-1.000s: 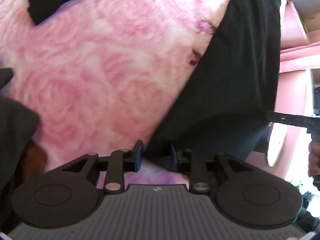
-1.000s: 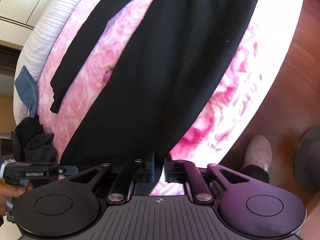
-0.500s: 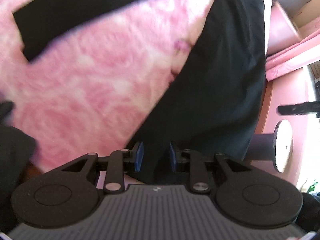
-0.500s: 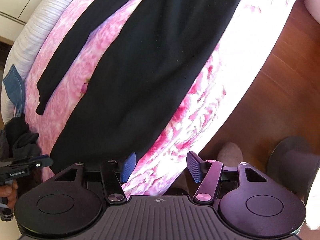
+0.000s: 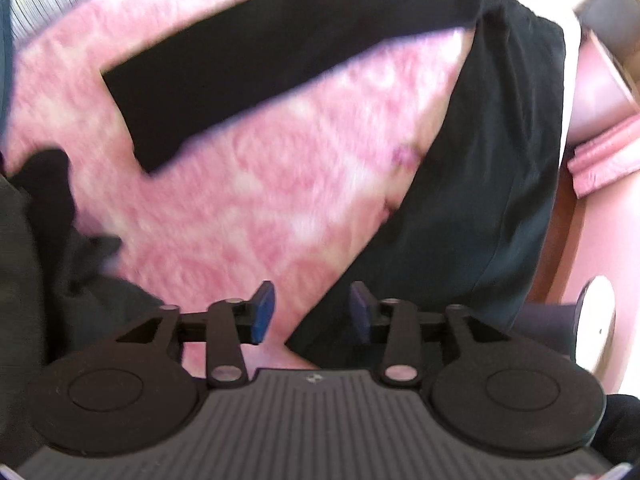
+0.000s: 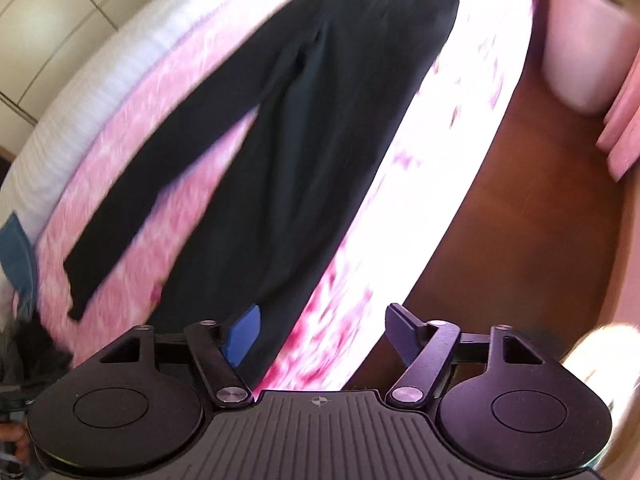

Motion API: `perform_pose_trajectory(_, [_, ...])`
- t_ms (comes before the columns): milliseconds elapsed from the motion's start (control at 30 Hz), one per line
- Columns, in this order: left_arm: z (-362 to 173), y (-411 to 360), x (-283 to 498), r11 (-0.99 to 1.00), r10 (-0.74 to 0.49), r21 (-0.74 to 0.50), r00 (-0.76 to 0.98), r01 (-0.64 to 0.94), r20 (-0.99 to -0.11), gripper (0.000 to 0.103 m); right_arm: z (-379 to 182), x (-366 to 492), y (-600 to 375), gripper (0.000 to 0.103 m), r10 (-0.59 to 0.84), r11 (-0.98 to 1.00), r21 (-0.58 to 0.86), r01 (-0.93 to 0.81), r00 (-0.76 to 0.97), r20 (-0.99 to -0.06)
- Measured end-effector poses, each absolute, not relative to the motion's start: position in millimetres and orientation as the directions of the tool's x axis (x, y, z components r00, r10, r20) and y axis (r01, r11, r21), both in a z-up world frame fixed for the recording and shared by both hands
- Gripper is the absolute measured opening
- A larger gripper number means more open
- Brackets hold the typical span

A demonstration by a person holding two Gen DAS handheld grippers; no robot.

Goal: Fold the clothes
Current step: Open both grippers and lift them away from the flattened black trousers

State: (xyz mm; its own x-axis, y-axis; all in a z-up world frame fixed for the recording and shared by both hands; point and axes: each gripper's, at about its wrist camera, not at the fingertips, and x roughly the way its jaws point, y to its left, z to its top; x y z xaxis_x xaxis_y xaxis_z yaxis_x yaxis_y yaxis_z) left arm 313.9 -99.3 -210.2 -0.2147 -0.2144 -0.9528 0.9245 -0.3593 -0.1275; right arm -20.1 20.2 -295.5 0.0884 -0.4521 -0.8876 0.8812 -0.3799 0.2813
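Both claws are opening with nothing between their pads: the left claw (image 5: 308, 312) and right claw (image 6: 320, 334), which a second ago were pinching the trousers' hems, are now hanging above them. Black trousers (image 6: 304, 128) are lying flat on the pink bed (image 6: 452, 128), legs spread apart, more of them showing than before.

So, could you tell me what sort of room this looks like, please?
Most likely a bedroom. Black trousers lie spread on a bed with a pink floral blanket, a white ribbed cover shows along its far edge, and there is a wooden floor beside it.
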Motion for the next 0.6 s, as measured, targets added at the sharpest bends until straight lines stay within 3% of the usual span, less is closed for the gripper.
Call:
perform_pose_trajectory(167, [-162.3,-85.1,286.4,-0.353,-0.351,-0.037,-0.169,0.935,-0.921,0.068,-248.6,-37.2,23.2,0.083,-0.504,-0.279,0.206,0.938,0.040,-0.863])
perform_pose_trajectory(367, [-110.4,-30.3,254.1,-0.299,-0.507,0.126,-0.047,0.946,-0.860,0.076,-216.9,-59.9,39.5,0.085,-0.539,-0.103,0.072,0.992,0.005,-0.842])
perform_pose_trajectory(600, [-80.3,43.5,214.0,-0.207,-0.564,0.151,0.008,0.967,-0.826,0.080,-198.8,-88.1,84.1,0.085,-0.551,0.044,-0.050,0.998,-0.018,-0.834])
